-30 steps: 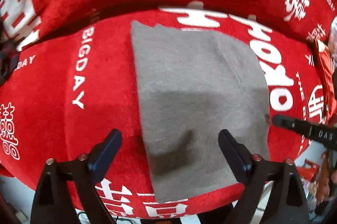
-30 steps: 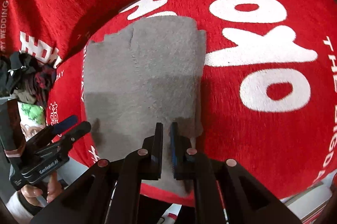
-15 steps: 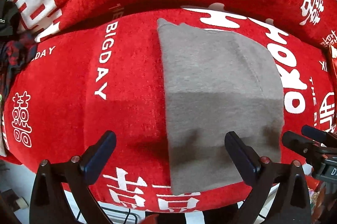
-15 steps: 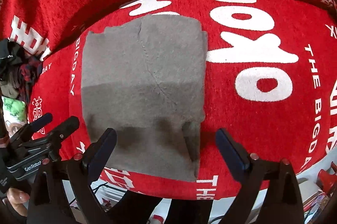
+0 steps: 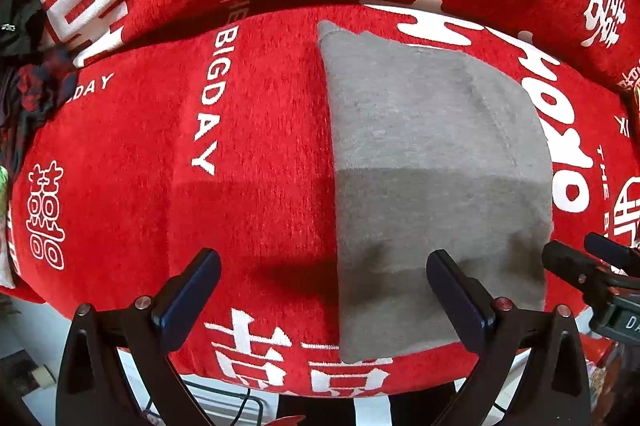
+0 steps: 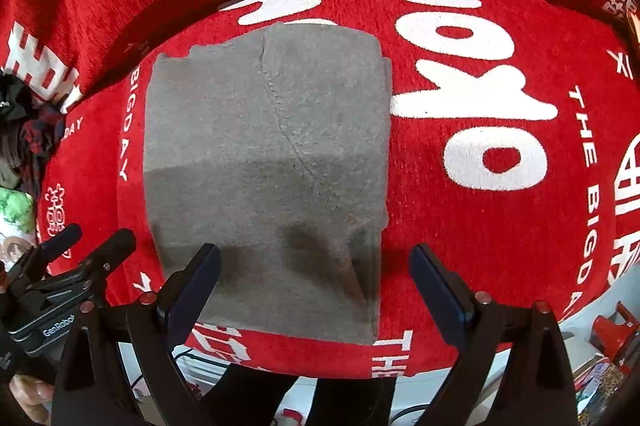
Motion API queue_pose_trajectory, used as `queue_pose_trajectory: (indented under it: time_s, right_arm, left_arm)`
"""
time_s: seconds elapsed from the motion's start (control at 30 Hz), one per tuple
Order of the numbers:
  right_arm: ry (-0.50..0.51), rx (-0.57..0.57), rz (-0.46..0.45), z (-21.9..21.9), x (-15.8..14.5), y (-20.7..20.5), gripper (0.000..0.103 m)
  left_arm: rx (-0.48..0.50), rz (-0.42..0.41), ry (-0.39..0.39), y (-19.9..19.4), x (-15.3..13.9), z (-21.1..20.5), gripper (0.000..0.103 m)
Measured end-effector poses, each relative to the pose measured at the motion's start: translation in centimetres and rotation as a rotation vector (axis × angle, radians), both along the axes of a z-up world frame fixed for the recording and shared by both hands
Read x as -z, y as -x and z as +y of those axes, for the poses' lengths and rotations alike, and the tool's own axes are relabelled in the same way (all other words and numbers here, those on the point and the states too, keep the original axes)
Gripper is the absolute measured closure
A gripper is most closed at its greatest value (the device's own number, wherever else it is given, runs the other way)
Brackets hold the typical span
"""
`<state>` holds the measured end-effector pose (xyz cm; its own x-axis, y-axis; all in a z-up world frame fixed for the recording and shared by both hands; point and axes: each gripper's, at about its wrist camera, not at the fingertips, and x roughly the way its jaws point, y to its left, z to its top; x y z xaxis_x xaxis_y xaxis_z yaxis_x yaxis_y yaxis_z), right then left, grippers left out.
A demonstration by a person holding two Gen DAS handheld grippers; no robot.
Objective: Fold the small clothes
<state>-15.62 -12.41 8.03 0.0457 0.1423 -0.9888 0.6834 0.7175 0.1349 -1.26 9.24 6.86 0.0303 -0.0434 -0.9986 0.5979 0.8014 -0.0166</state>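
1. A small grey garment [image 6: 264,162] of soft, fleecy knit is seen folded into a rough rectangle.
2. It is laid flat on a red cover printed with white lettering.
3. A stitched seam is seen running diagonally across its top face.
4. One near corner is slightly lifted, with a layer showing beneath.

garment [image 6: 264,154]: grey matt knit cloth | cover [image 6: 500,246]: red fuzzy cloth, white print
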Motion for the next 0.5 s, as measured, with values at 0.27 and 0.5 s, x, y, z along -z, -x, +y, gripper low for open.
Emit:
queue_pose_trajectory:
  time_s: [0.27, 0.5]
  right_arm:
    - [0.044, -0.033, 0.024, 0.44, -0.03, -0.38, 0.007]
    - [0.063, -0.049, 0.029, 0.76, -0.11, -0.72, 0.007]
  left_arm:
    - [-0.002, 0.011, -0.021, -0.18, 0.51, 0.08, 0.0]
    - [0.014, 0.001, -0.026, -0.02, 0.43, -0.13, 0.0]
